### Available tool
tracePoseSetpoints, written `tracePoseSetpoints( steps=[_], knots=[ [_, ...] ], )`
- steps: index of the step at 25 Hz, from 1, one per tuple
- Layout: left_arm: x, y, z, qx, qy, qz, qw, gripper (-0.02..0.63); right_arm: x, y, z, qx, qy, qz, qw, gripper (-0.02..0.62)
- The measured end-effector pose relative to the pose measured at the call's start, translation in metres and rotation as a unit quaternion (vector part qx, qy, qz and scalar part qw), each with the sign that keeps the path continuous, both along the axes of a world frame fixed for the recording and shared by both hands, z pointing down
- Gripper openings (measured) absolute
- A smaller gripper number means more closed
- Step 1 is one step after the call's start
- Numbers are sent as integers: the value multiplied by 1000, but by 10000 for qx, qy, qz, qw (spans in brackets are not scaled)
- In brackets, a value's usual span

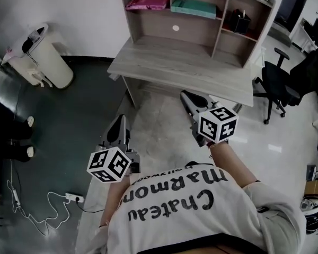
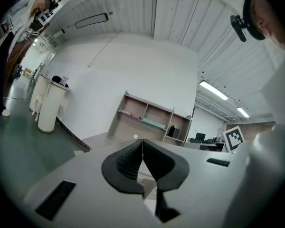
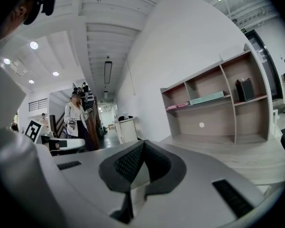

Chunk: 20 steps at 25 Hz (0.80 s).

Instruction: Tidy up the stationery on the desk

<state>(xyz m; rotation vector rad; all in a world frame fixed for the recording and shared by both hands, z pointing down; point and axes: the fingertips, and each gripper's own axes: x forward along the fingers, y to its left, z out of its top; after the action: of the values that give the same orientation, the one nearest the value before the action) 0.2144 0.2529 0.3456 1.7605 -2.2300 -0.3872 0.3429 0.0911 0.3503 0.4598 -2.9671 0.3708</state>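
White T-shirt with dark lettering [image 1: 169, 224] nearest, across the bottom of the head view. Just beyond it, left tongs [image 1: 119, 121] and right tongs [image 1: 187, 96], each topped by a black-and-white marker cube, pointing toward a pale wooden bench [image 1: 175, 62]. Right pair close to the bench's near edge, left pair farther back over the pale floor. Both well apart from everything on the shelves.

Left tongs [image 2: 142, 142] clenched, dark ribbed pads pressed together at the tips, nothing between. Right tongs [image 3: 143, 144] likewise clenched and empty.

On the far side of the bench, an open wooden shelf unit [image 1: 220, 28] holding the stationery: flat pink folder [image 1: 147, 3] lying in the upper left compartment, flat teal book [image 1: 193, 7] lying in the upper middle one, black pen holder [image 1: 239, 21] upright on the right-hand shelf.

Right of the bench, a black office chair [image 1: 281, 86]. Far left, a white cylindrical bin [image 1: 47, 57] on the dark green floor. Near left, a white power strip [image 1: 74, 197] with a looping cable.
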Motion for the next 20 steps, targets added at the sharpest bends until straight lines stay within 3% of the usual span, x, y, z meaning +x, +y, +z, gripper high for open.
tracePoseSetpoints(
  steps=[7,11,20],
  knots=[
    [-23,-9,34,-340,356,30,9988,17,-35,-15,22,-147,243,-178,9994,12],
    [-41,-23,38,-367,370,-19,9986,17,-62,-33,30,-232,266,-317,9989,12],
    [-119,-65,34,-368,416,-465,9974,17,-156,-96,26,-437,132,-648,9969,12]
  ],
)
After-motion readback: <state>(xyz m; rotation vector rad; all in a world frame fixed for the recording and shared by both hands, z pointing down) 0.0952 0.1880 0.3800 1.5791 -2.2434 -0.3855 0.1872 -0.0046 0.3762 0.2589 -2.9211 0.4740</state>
